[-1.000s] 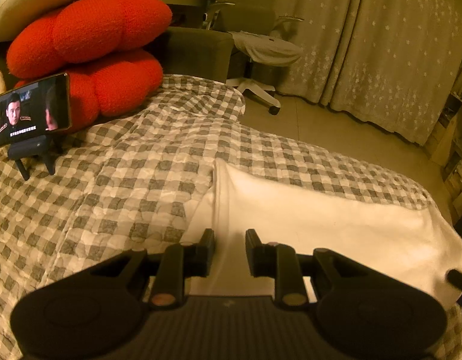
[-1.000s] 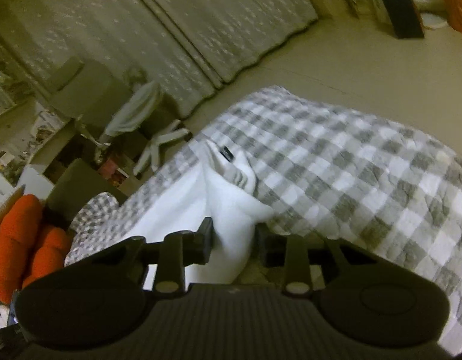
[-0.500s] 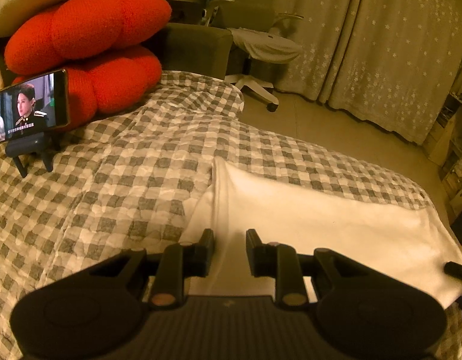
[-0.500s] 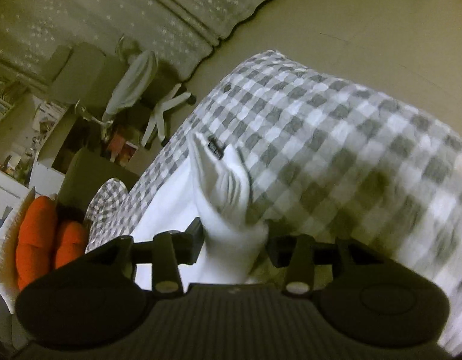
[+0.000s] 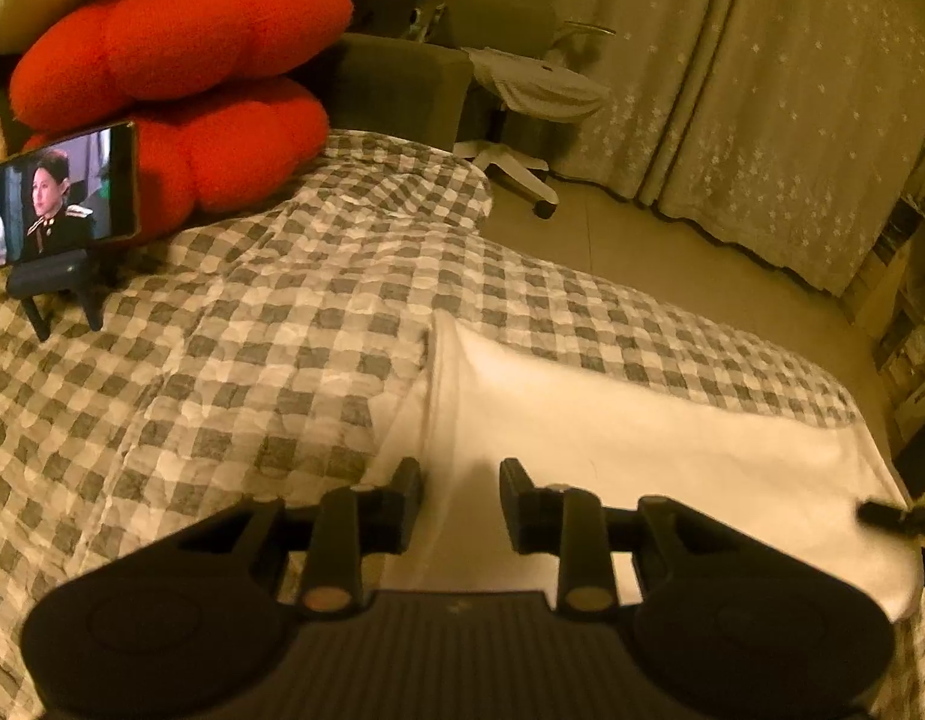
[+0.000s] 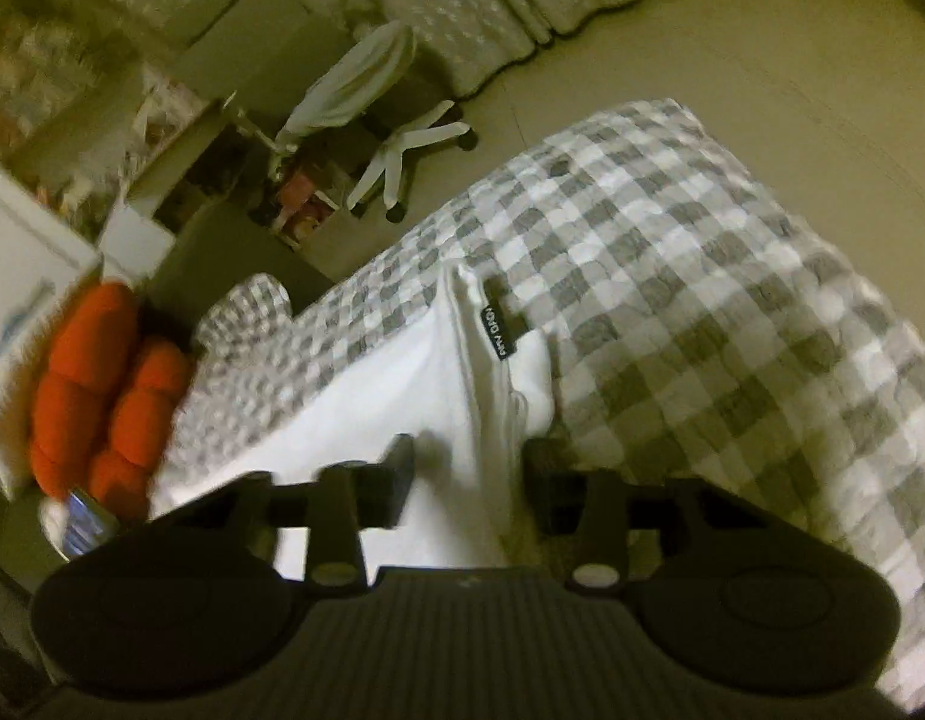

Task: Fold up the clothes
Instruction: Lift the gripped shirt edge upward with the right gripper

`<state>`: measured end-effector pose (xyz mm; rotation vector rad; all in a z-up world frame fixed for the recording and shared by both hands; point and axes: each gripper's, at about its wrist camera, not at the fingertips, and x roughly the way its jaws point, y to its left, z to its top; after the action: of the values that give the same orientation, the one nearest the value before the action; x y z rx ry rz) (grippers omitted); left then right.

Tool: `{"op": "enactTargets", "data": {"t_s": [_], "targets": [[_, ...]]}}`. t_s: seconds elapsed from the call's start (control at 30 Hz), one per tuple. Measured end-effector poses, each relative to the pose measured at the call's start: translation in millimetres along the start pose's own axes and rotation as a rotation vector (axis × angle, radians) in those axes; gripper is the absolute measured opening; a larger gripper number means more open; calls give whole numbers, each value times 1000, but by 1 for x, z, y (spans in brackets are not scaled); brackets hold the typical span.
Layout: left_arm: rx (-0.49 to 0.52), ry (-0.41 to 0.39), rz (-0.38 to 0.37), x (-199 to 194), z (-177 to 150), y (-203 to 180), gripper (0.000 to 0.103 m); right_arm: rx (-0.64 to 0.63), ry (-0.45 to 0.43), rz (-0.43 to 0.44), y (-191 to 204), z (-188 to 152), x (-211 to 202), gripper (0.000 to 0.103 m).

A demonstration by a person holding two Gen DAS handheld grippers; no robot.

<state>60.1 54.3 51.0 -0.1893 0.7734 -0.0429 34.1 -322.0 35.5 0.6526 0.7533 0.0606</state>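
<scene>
white garment (image 5: 612, 420): laid in a long folded strip across the near right part of the checked quilt (image 5: 222, 372); its far edge is straight, its left end is doubled into a raised fold, its right end reaches the quilt's right edge. open quilt is seen to the left and far side of the strip; bare floor (image 5: 642, 240) lies beyond the bed's far edge.

left gripper (image 5: 459, 489): jaws set apart with a moderate gap, held over the garment's left end; nothing is seen clamped, and contact with the cloth cannot be told.

right gripper (image 6: 468, 474): jaws parted, a bunched ridge of the garment (image 6: 492, 396) standing between them; whether it is pinched cannot be told. a dark label (image 6: 503, 333) is shown on that ridge.

surroundings: red cushions (image 5: 180, 84) stacked at far left; a phone on a small stand (image 5: 60, 198) set on the quilt before them; a swivel chair (image 5: 522, 96) draped with cloth on the floor; starred curtains (image 5: 762, 90) at the far wall.

view differences: the label is shown in the right wrist view only, which is blurred; the phone screen is legible in the left wrist view only. a dark tip of the other tool (image 5: 888, 516) is seen at the right border there.
</scene>
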Motion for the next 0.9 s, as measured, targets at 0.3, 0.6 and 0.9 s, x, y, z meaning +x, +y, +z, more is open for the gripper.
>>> {"op": "enactTargets", "data": {"t_s": [0.3, 0.6, 0.9], "targets": [[4, -4, -6, -1, 0, 0, 30, -248, -124, -46, 42, -16, -12, 21], [231, -176, 34, -25, -10, -44, 36, -273, -189, -44, 58, -21, -18, 21], [369, -132, -69, 5, -32, -98, 36, -283, -193, -27, 64, -22, -18, 21]]}}
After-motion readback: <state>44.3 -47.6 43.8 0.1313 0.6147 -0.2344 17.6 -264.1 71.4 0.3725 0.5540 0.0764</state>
